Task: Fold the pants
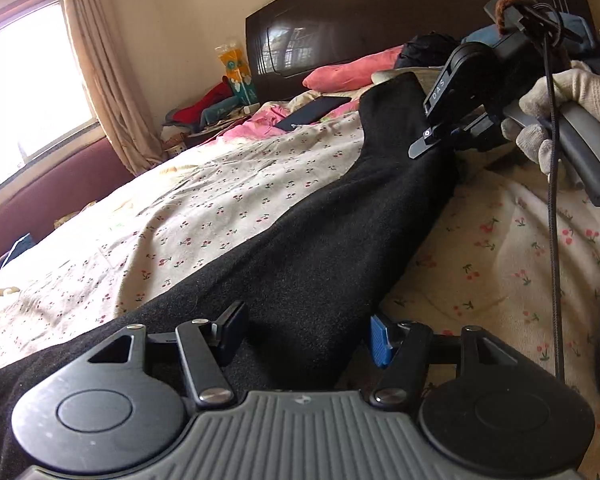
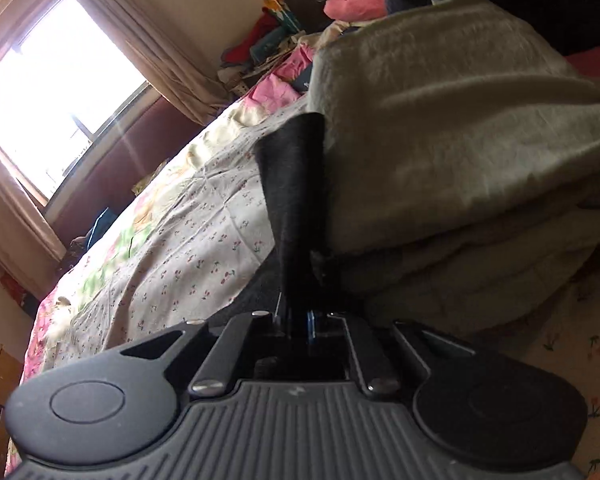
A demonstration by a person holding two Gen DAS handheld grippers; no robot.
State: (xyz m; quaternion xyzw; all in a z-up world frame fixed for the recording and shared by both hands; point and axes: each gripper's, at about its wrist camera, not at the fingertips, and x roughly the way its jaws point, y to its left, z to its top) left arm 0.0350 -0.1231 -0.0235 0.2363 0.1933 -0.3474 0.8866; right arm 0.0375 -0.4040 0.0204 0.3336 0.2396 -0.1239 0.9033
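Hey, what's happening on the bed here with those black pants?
A person in white gloves is folding black pants laid out on a cherry-print sheet, holding a claw in each hand. The right claw is shut on one end of the pants, beside a beige blanket, and lifts a strip of the fabric. The left claw sits open over the other end, the cloth between its fingers but not pinched.

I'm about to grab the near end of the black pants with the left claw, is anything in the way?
Nothing visible blocks it. The left claw stands open right over the black pants, its pads apart on either side of the cloth. The right claw is already shut on the far end, beside a folded beige blanket.
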